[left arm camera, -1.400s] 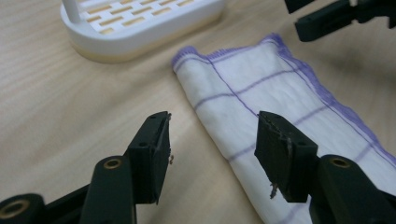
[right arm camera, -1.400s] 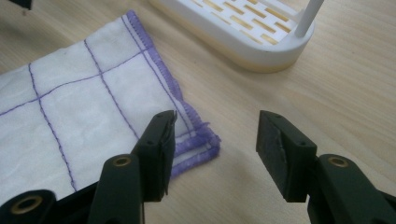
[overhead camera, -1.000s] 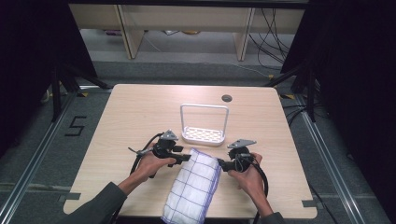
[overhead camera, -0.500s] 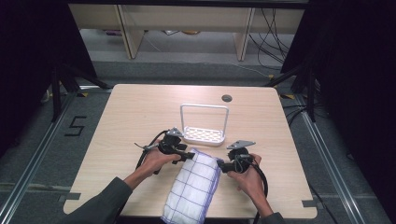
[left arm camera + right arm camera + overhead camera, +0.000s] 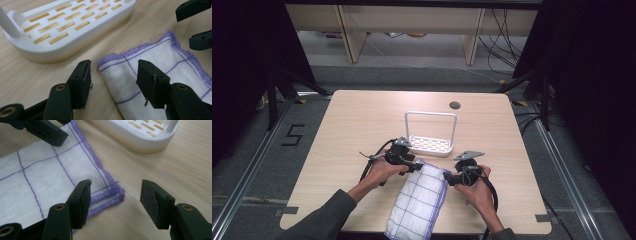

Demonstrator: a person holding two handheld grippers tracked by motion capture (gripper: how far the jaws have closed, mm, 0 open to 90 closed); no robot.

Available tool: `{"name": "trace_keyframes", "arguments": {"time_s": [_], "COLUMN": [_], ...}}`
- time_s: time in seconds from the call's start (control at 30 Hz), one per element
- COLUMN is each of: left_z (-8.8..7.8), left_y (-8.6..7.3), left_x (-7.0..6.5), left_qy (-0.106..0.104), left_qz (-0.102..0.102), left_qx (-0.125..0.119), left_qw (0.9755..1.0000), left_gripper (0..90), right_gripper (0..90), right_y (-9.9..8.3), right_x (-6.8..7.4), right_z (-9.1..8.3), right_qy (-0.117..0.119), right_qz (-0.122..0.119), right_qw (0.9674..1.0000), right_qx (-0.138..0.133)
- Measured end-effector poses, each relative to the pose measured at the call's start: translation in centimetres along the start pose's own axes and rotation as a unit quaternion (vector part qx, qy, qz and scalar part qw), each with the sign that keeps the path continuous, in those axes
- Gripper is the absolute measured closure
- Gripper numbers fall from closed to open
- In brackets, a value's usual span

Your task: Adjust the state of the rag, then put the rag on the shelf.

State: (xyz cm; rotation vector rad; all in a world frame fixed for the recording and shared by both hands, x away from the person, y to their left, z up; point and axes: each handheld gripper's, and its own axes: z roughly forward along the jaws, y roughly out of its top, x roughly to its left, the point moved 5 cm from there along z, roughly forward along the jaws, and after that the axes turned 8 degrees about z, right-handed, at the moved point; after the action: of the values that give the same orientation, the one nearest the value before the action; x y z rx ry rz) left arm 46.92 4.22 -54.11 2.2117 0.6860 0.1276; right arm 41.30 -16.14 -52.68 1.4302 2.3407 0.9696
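Folded white cloth (image 5: pixel 419 202) with purple grid lines: on the wooden table (image 5: pixel 337 125), near edge, just before a white slotted rack (image 5: pixel 430 145). Left gripper (image 5: pixel 113 75): jaws apart, straddling the cloth's far left corner. Right gripper (image 5: pixel 115 195): jaws apart at its far right corner.

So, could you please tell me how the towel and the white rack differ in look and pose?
The towel is soft cloth, white with a purple grid and purple stitched edges; the white rack is rigid plastic with slotted holes. The towel lies flat and folded on the table, its near end over the table's edge; the rack stands farther back, with an upright handle loop. Both are mainly white and rest on the table.
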Motion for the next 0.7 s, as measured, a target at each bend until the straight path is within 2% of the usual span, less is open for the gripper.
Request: {"name": "trace_keyframes", "arguments": {"time_s": [0.03, 0.1, 0.13, 0.17, 0.3, 0.33, 0.37, 0.4, 0.47, 0.5, 0.53, 0.7], "left_z": [0.0, 0.1, 0.1, 0.2, 0.3, 0.4, 0.4, 0.4, 0.5, 0.5, 0.5, 0.6], "left_y": [0.0, -0.1, -0.1, -0.1, -0.1, -0.1, -0.1, -0.1, -0.1, -0.1, -0.1, -0.1], "left_x": [0.0, 0.0, 0.1, 0.0, 0.0, 0.0, 0.1, 0.0, -0.1, -0.2, -0.3, -0.5], "left_qy": [0.000, 0.001, 0.000, 0.002, 0.001, 0.002, 0.002, 0.001, 0.001, -0.001, 0.000, -0.002], "left_qz": [0.000, 0.002, 0.005, 0.007, 0.012, 0.012, 0.013, 0.018, 0.020, 0.029, 0.030, 0.047], "left_qx": [0.000, 0.001, 0.002, 0.003, 0.006, 0.004, 0.004, 0.005, 0.002, 0.006, 0.003, 0.004], "left_qw": [1.0000, 1.0000, 1.0000, 1.0000, 0.9999, 0.9999, 0.9999, 0.9998, 0.9998, 0.9996, 0.9995, 0.9989], "left_gripper": [44.4, 44.9, 45.5, 46.1, 49.2, 51.0, 52.1, 53.1, 57.1, 60.1, 61.4, 71.8], "right_gripper": [42.6, 42.6, 42.6, 42.5, 42.6, 42.7, 42.9, 43.1, 43.9, 44.4, 44.5, 48.8], "right_y": [-0.1, 0.0, 0.0, 0.0, 0.1, 0.1, 0.1, 0.0, -0.1, -0.1, -0.1, -0.3], "right_x": [0.2, 0.3, 0.3, 0.3, 0.4, 0.3, 0.5, 0.4, 0.4, 0.4, 0.4, 0.4], "right_z": [-0.1, 0.0, 0.2, 0.1, 0.4, 0.6, 0.8, 0.7, 1.0, 1.2, 1.2, 1.6], "right_qy": [0.003, 0.004, 0.003, 0.002, 0.004, 0.001, 0.004, 0.003, 0.003, 0.002, 0.001, 0.007], "right_qz": [0.016, 0.016, 0.016, 0.014, 0.014, 0.007, 0.018, 0.016, 0.010, 0.005, 0.010, 0.007], "right_qw": [0.9998, 0.9998, 0.9999, 0.9999, 0.9998, 0.9999, 0.9998, 0.9998, 0.9997, 0.9998, 0.9997, 0.9995], "right_qx": [0.009, 0.008, 0.000, 0.010, 0.010, 0.011, 0.008, 0.015, 0.021, 0.020, 0.023, 0.030]}}
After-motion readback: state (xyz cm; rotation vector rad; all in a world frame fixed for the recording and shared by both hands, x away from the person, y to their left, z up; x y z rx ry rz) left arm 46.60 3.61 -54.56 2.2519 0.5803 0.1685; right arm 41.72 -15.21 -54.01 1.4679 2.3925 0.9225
